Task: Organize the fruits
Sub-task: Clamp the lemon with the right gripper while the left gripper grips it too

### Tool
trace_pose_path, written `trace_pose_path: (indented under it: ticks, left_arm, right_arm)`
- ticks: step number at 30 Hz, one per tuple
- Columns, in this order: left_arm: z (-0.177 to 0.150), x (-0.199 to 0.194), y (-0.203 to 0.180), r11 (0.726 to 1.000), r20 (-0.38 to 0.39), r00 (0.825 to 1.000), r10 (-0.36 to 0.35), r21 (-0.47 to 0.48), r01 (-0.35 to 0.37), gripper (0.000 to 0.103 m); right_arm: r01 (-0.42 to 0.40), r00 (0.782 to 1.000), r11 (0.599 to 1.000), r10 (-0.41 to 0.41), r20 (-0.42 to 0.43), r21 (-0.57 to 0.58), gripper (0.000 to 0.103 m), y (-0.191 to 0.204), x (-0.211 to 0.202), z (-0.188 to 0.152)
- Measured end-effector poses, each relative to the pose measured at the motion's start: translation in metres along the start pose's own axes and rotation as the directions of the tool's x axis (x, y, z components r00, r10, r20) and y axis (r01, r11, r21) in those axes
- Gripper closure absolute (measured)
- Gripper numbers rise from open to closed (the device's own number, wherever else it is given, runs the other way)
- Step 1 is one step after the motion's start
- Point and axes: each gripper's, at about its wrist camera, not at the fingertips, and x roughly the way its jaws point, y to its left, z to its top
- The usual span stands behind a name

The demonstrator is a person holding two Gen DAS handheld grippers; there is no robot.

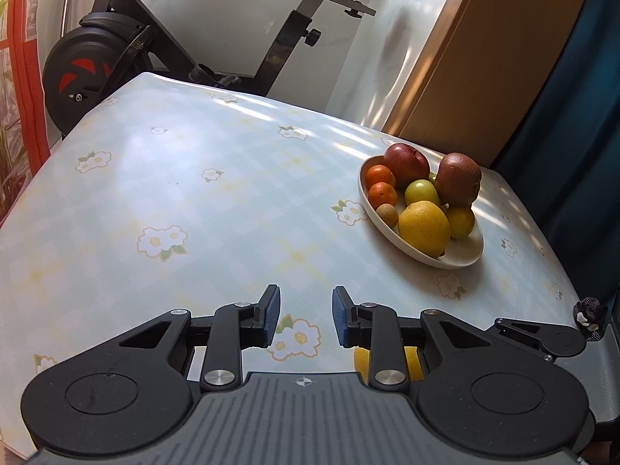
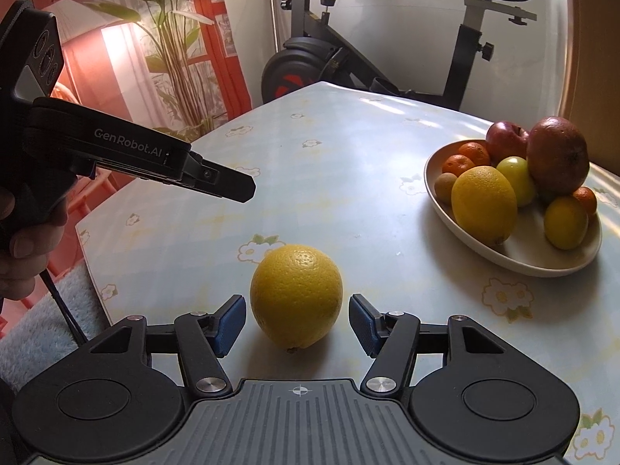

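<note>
A large yellow citrus fruit (image 2: pixel 296 296) lies alone on the flowered tablecloth. My right gripper (image 2: pixel 297 325) is open, its blue pads on either side of the fruit, not touching it. A cream oval bowl (image 2: pixel 542 263) at the right holds apples, small oranges, a green fruit, a kiwi and yellow citrus; it also shows in the left wrist view (image 1: pixel 461 255). My left gripper (image 1: pixel 305 317) is open and empty above the cloth; it also shows in the right wrist view (image 2: pixel 217 182) to the left. A sliver of the yellow fruit (image 1: pixel 360 360) shows under its right finger.
The table (image 1: pixel 174 193) carries a pale checked cloth with flowers. An exercise bike (image 1: pixel 116 50) stands behind the far edge. A wooden door (image 1: pixel 465 58) and a dark blue curtain (image 1: pixel 573 116) are at the right. A potted plant (image 2: pixel 174 38) stands far left.
</note>
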Motion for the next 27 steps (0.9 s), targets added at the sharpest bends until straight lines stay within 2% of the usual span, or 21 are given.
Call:
trace_pose_path:
  ticks: [7, 21, 27]
  left_arm:
    - [-0.001, 0.0, -0.004, 0.999, -0.013, 0.999, -0.031, 0.01, 0.031, 0.072]
    - [-0.01, 0.02, -0.017, 0.985, -0.104, 0.98, -0.172, -0.012, 0.171, 0.072]
    - [-0.014, 0.023, -0.011, 0.976, -0.115, 0.971, -0.211, -0.075, 0.203, 0.072]
  right_arm:
    - [-0.028, 0.999, 0.999, 0.028, -0.021, 0.022, 0.056, -0.005, 0.002, -0.005]
    - [-0.047, 0.999, 0.998, 0.048, -0.024, 0.033, 0.059, -0.007, 0.001, -0.008]
    - [-0.05, 0.999, 0.998, 0.051, -0.016, 0.048, 0.059, -0.01, 0.0, -0.009]
